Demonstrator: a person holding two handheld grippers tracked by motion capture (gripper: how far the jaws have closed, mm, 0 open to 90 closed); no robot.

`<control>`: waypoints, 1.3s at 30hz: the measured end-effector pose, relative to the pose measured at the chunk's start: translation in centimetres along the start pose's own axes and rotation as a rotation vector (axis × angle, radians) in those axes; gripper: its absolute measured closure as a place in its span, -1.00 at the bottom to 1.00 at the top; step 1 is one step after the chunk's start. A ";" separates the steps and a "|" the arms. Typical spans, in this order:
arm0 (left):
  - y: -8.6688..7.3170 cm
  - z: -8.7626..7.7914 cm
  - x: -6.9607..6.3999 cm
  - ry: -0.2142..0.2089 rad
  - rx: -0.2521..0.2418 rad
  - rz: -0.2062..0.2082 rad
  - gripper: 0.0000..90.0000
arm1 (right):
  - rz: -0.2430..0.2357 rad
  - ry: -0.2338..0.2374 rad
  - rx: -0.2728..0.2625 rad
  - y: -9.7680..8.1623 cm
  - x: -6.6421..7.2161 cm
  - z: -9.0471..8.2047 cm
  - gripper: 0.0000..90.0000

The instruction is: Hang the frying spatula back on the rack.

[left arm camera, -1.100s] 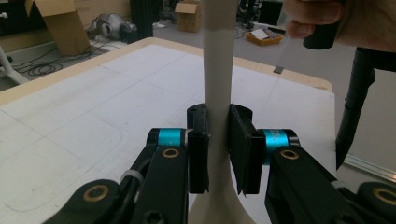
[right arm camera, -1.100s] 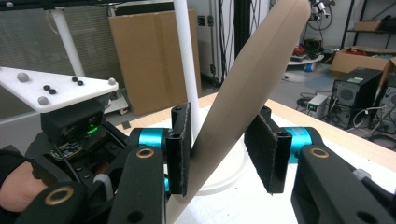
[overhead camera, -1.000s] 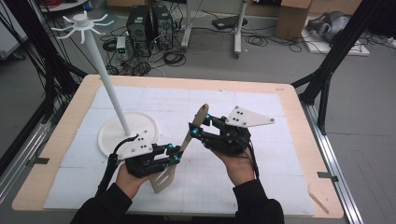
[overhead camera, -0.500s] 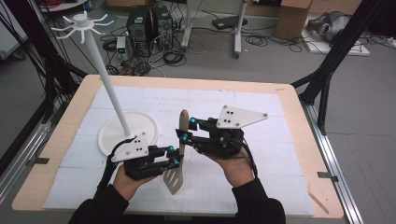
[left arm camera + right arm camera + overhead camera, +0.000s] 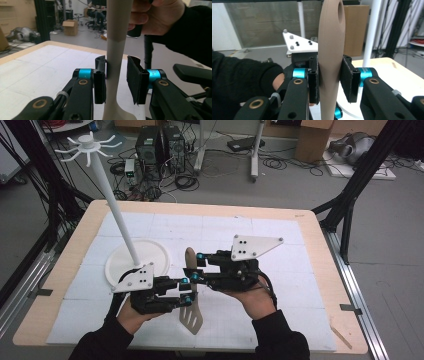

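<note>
A beige slotted spatula (image 5: 191,319) stands between my two grippers over the white mat, blade toward me and handle end away. My right gripper (image 5: 196,265) is shut on the upper handle; its pads press both sides of the spatula (image 5: 331,37) in the right gripper view (image 5: 330,66), and its jaws have just been closing on it. My left gripper (image 5: 185,290) sits lower on the handle. Its jaws have just been opening: in the left gripper view (image 5: 116,68) one pad touches the spatula (image 5: 115,37) and the other stands off with a gap.
A white rack with a round base (image 5: 150,251), a tall leaning pole (image 5: 117,215) and hooked arms on top (image 5: 89,142) stands at the mat's left. The table's wooden edge (image 5: 320,270) runs along the right. Computers and cables lie on the floor beyond.
The spatula has swung from a slant to nearly straight, blade toward me. The right gripper has moved left over the handle and closed on it. The left gripper's jaws have parted.
</note>
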State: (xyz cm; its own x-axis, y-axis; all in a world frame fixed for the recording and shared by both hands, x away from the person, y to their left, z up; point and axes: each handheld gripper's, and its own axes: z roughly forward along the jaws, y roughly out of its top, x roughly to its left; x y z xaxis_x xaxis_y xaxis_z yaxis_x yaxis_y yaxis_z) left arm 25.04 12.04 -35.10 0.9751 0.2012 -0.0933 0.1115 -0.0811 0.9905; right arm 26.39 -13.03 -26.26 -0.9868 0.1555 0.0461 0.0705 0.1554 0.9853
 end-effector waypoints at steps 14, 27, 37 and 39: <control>0.0 0.3 0.7 -0.093 -0.050 -0.028 0.53 | 0.012 0.141 -0.046 -0.1 -0.7 0.1 0.57; 0.3 0.1 0.1 -0.020 -0.029 -0.004 0.72 | 0.030 0.097 -0.083 -0.8 -1.2 -0.6 0.57; 0.5 -0.2 -0.3 0.117 -0.010 0.011 0.73 | 0.023 -0.107 -0.054 -0.8 -0.5 -1.0 0.35; 0.6 -0.2 -0.4 0.149 -0.010 0.019 0.73 | 0.024 -0.146 -0.054 -0.8 -0.3 -0.8 0.32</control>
State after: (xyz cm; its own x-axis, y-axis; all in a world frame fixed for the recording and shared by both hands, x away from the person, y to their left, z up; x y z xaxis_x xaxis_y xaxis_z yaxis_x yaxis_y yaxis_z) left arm 24.66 12.09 -34.47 0.9377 0.3423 -0.0595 0.0908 -0.0762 0.9930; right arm 26.47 -13.98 -26.89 -0.9528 0.2995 0.0491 0.0819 0.0978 0.9918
